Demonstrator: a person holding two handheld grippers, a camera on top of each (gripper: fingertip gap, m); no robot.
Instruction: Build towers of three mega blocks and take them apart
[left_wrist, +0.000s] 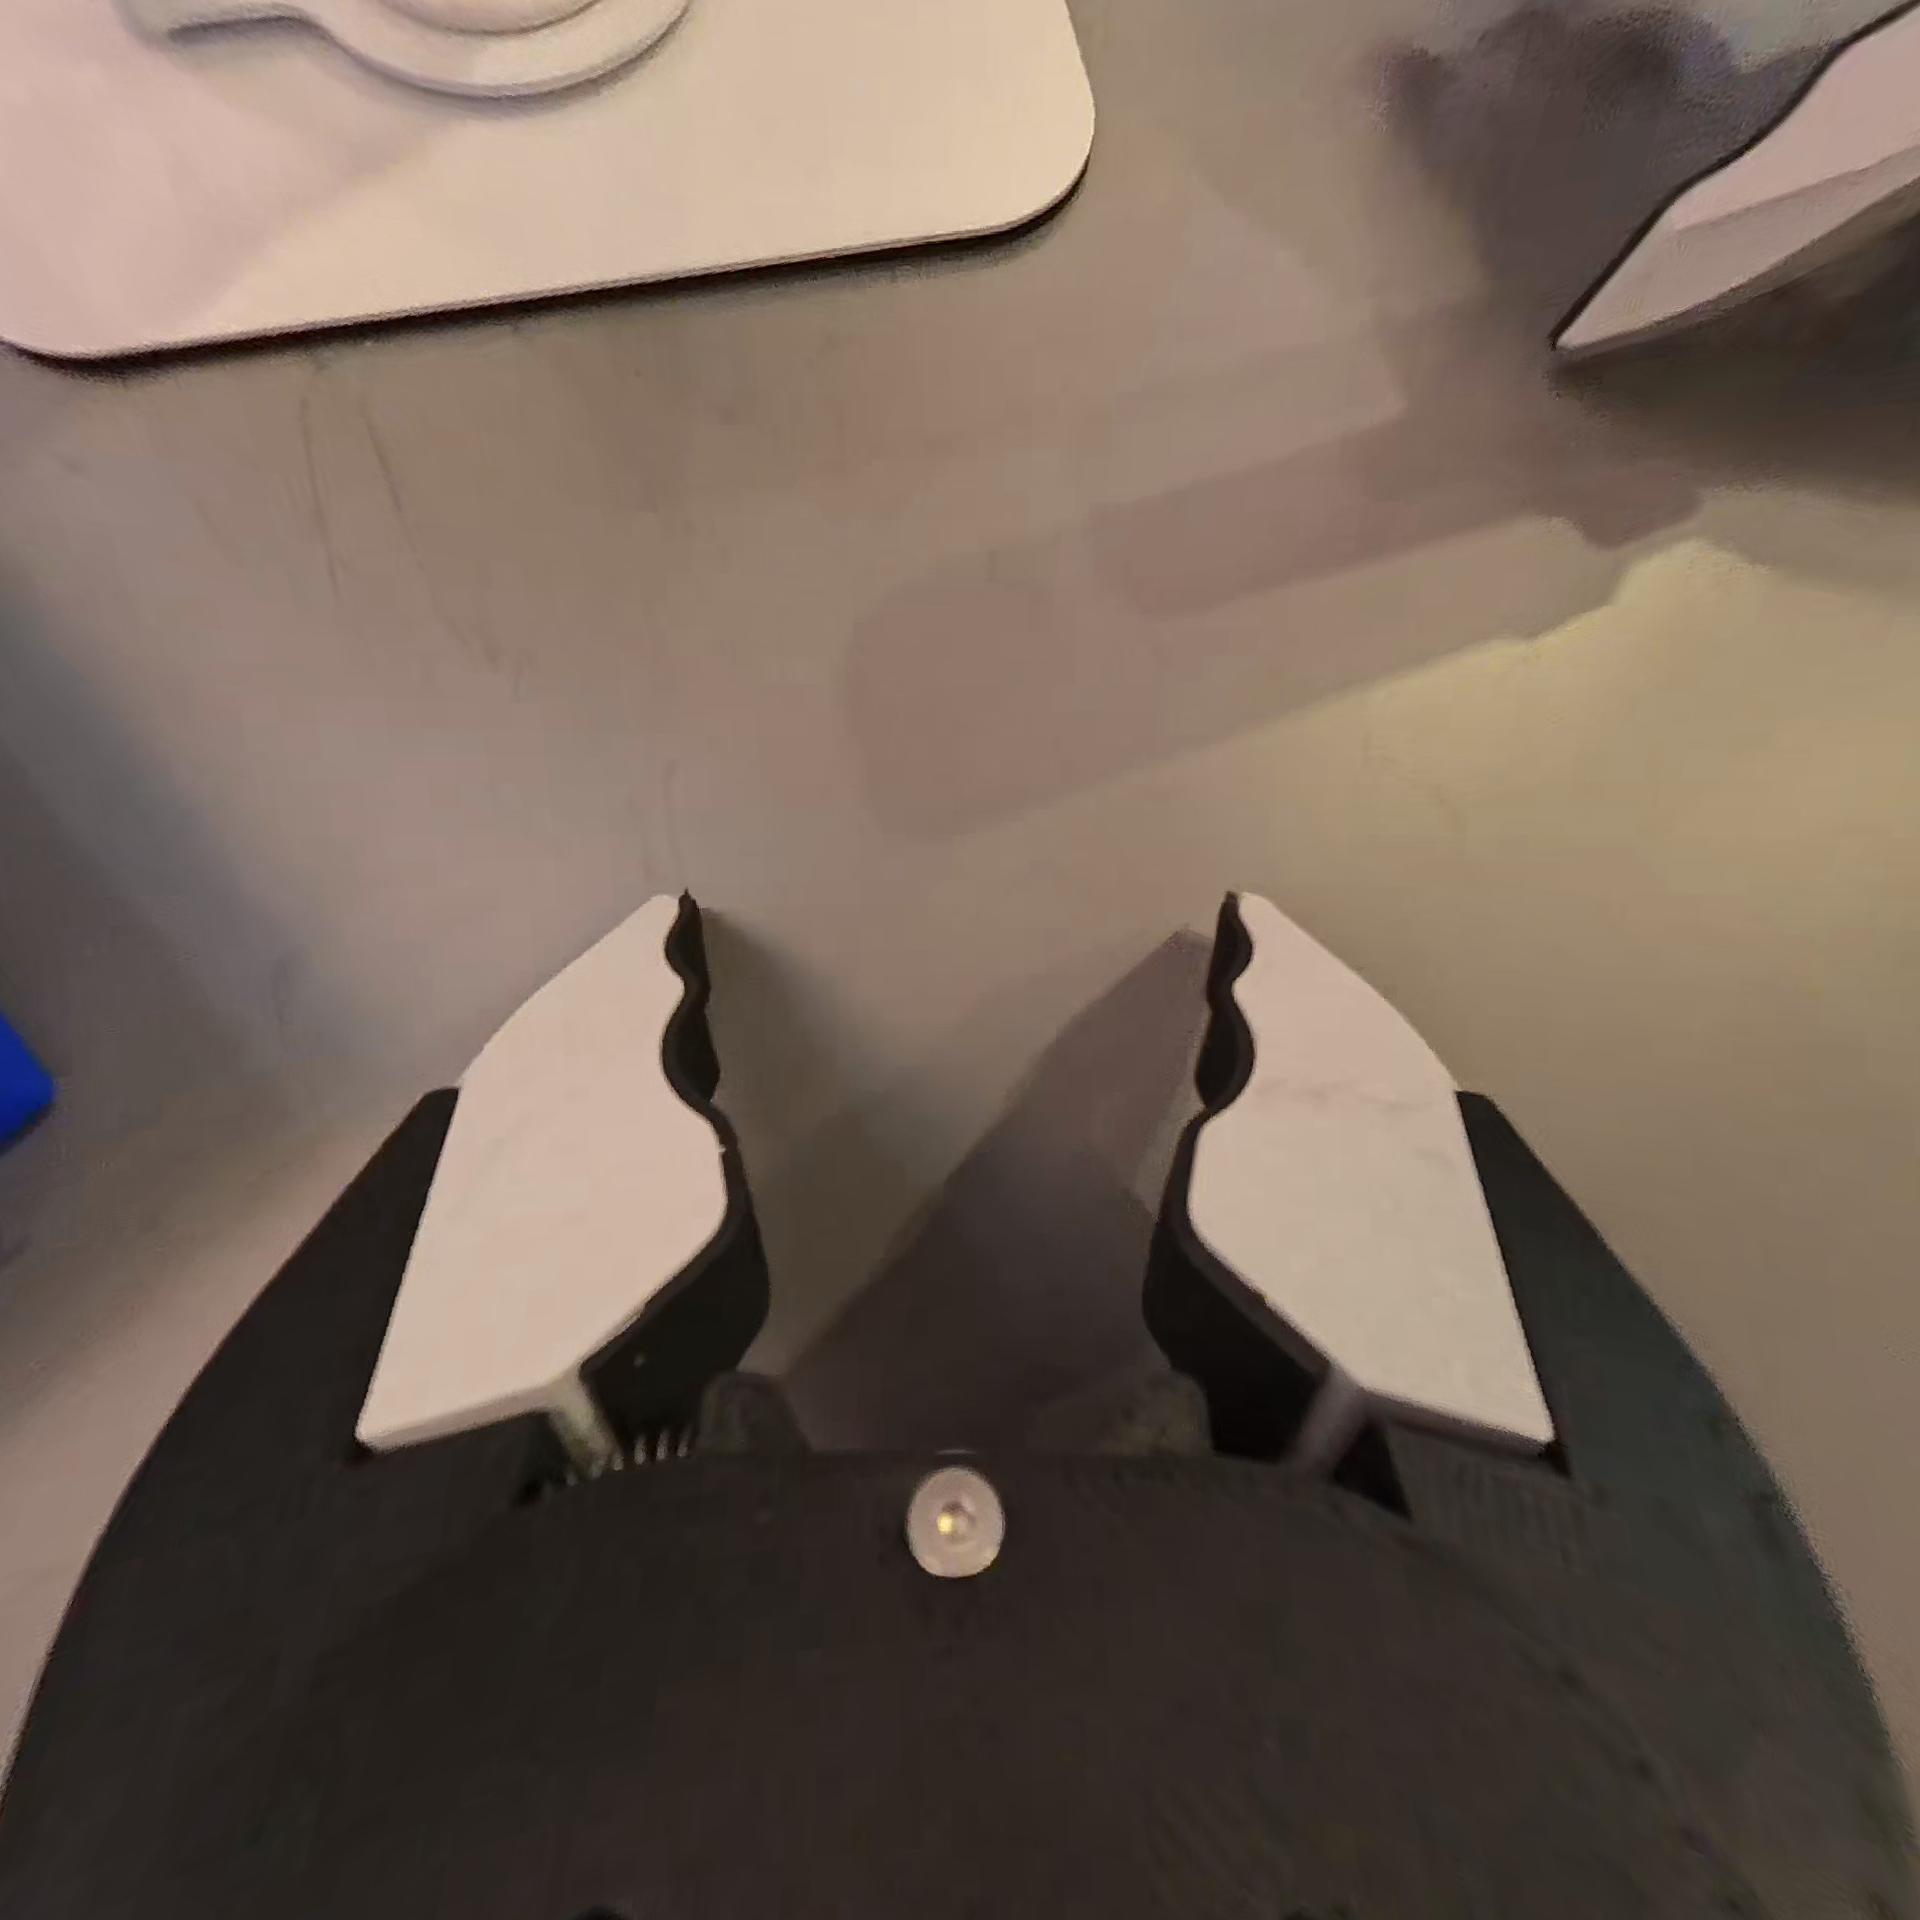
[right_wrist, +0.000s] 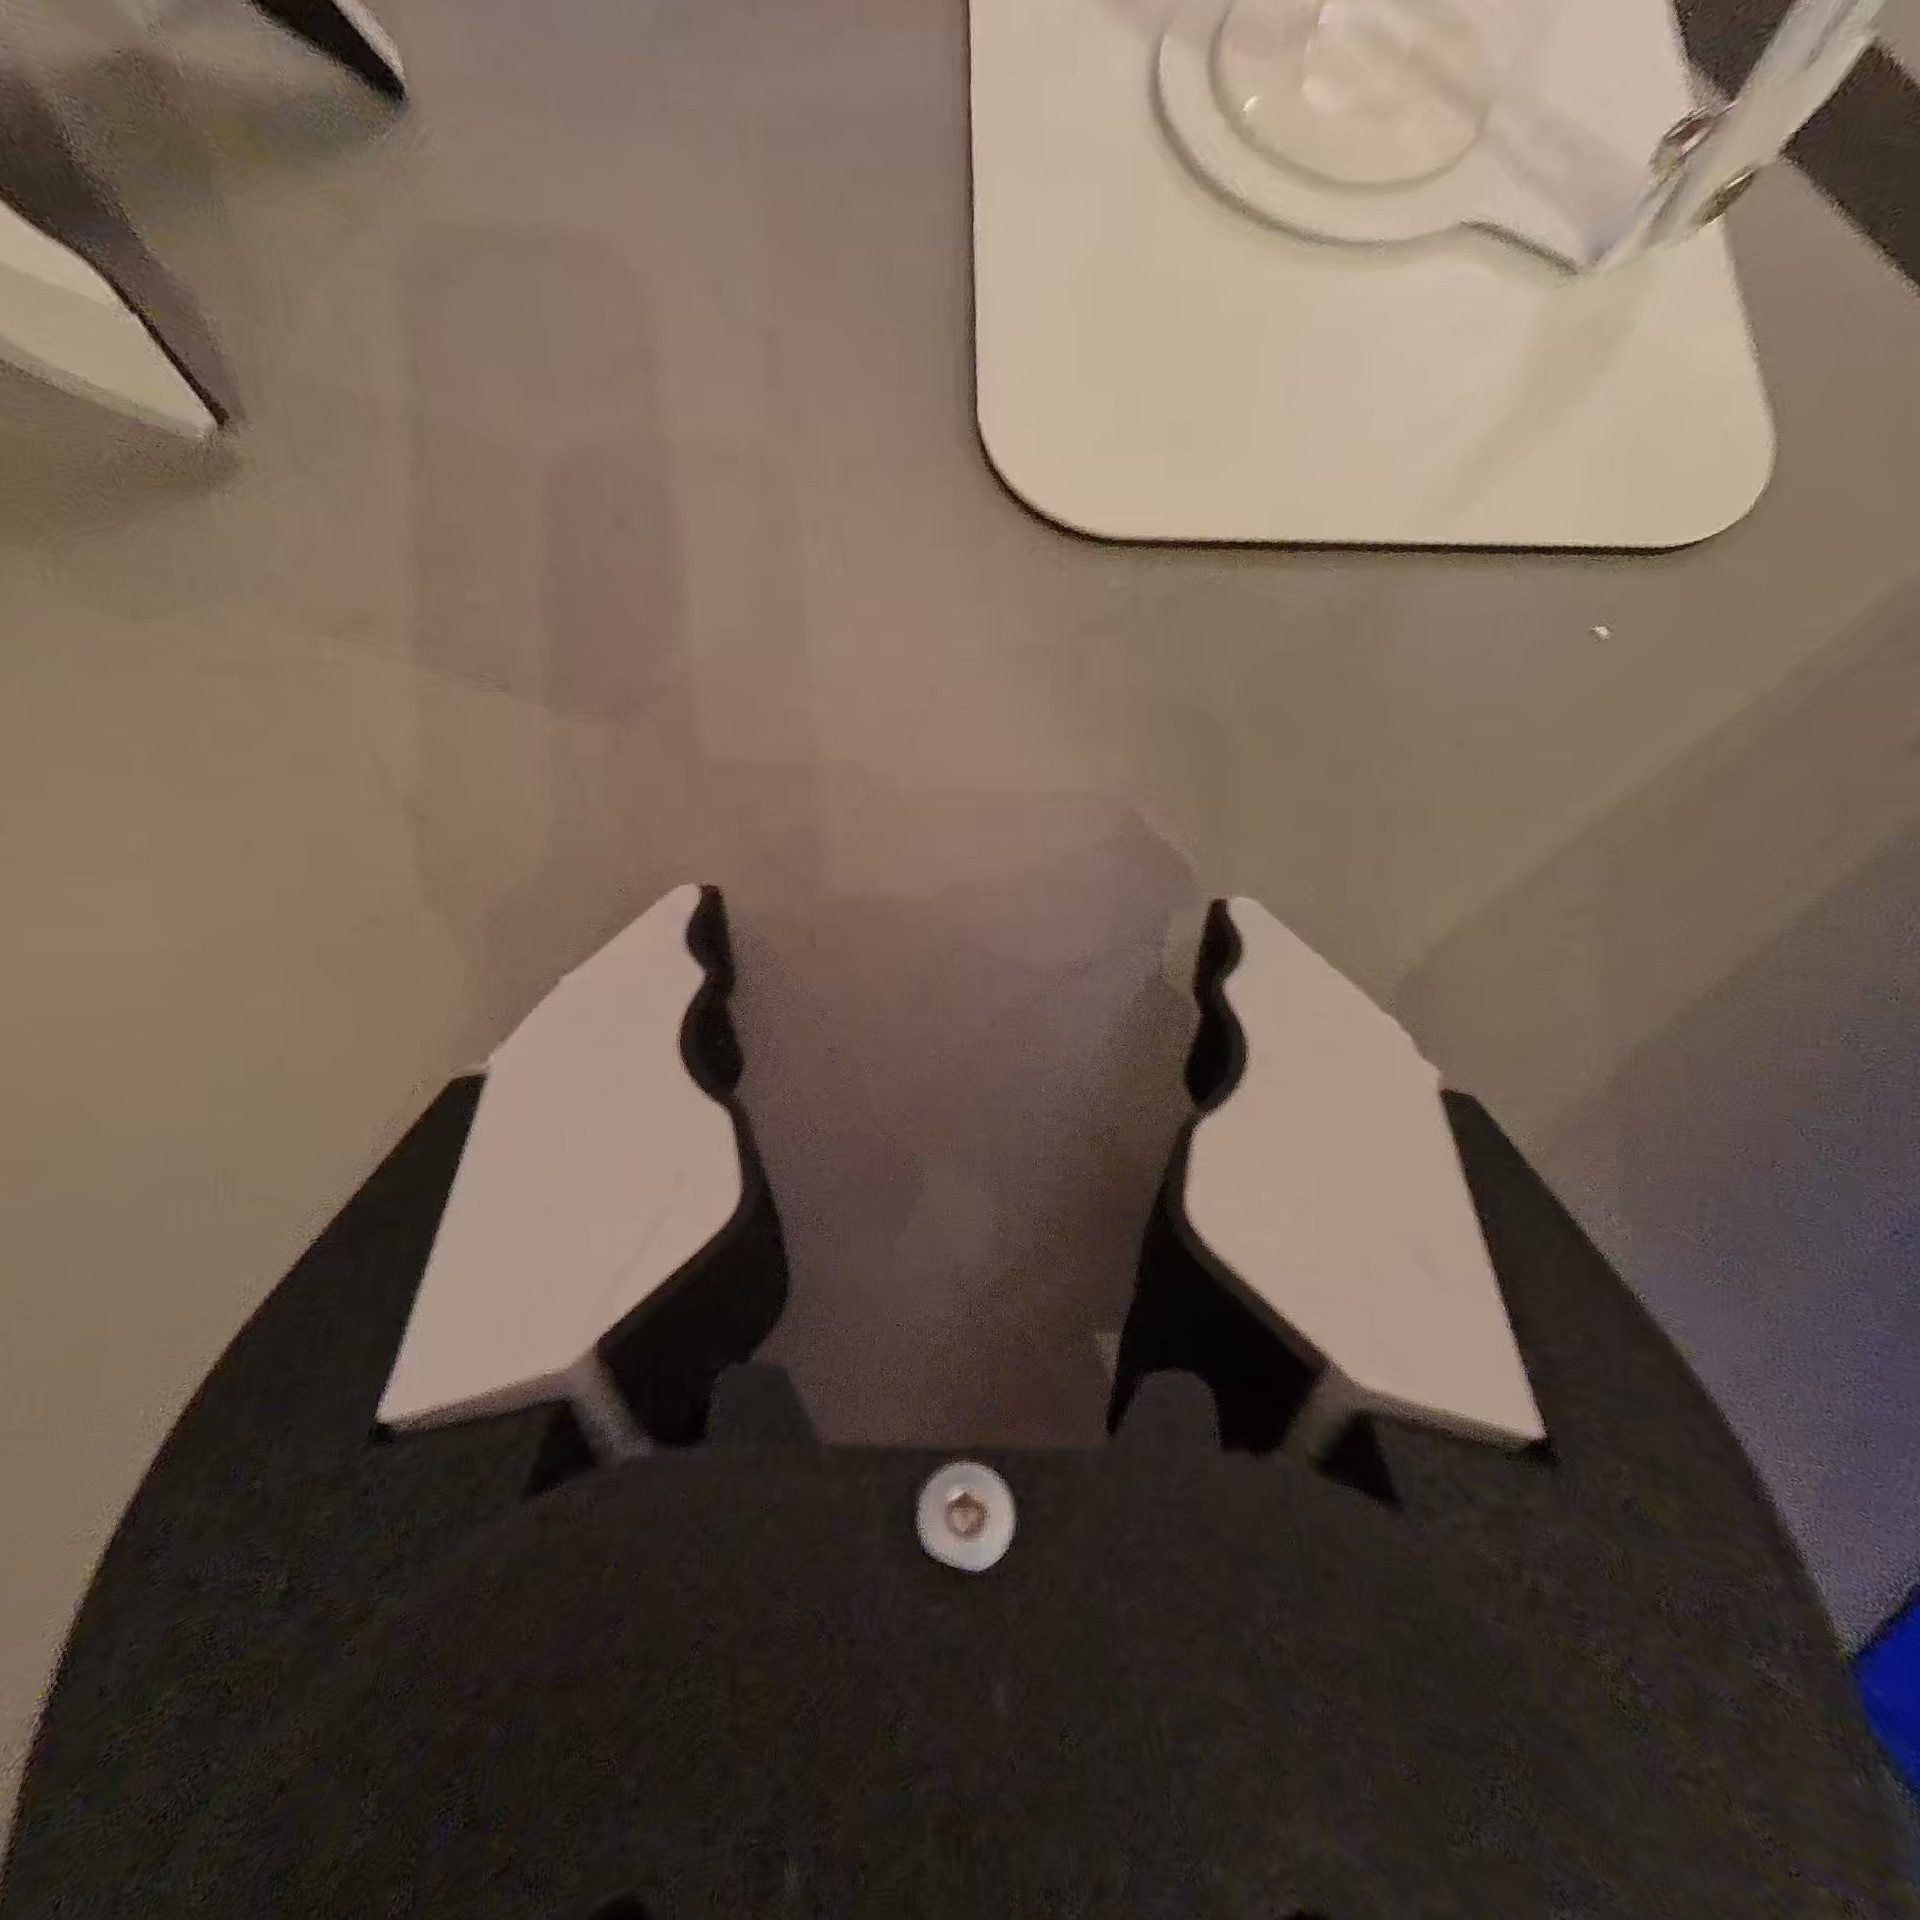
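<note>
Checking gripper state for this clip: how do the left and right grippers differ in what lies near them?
The left gripper has the white mat ahead to its left; the right gripper has that mat ahead to its right. A blue object shows at the left edge beside the left gripper, but at the lower right edge beside the right gripper. Both are open, empty, and over the bare grey table.

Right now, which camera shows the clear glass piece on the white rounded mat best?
The right wrist view: the clear glass piece sits nearly whole on the white rounded mat. The left wrist view shows only its lower rim, cut off by the frame's top edge.
</note>
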